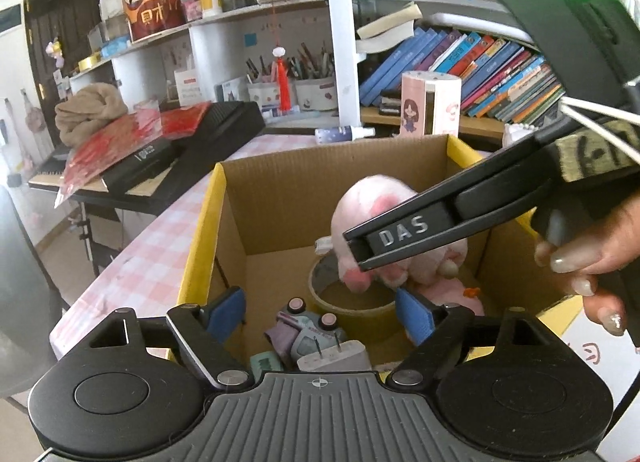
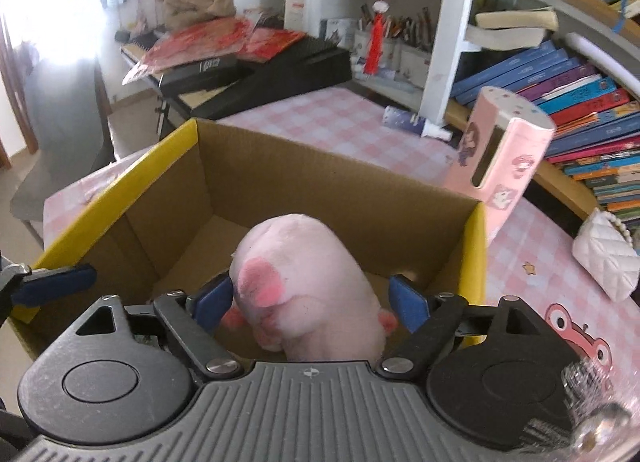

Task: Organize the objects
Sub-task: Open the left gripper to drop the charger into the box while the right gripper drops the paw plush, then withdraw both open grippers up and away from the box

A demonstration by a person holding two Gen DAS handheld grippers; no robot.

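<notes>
A cardboard box (image 1: 208, 218) with yellow flap edges stands on the pink checked table. My right gripper (image 2: 311, 301) hangs over it, jaws open, with a pink plush toy (image 2: 308, 278) between its blue pads (image 2: 406, 298); the right-hand pad stands clear of the toy. In the left wrist view the plush toy (image 1: 372, 202) is blurred above the box floor, partly behind the right gripper's black finger (image 1: 400, 230). My left gripper (image 1: 320, 312) is open over the box's near side, holding nothing. Below it lie a brown tape roll (image 1: 352, 304), a small pastel toy car (image 1: 310, 330) and a white plug (image 1: 334, 358).
A pink carton (image 2: 504, 166) and a white quilted purse (image 2: 604, 258) stand right of the box. A spray bottle (image 2: 416, 122) lies near the bookshelf (image 2: 580, 102). A black keyboard (image 2: 280, 70) with red papers sits behind the table. A hand (image 1: 592, 262) holds the right gripper.
</notes>
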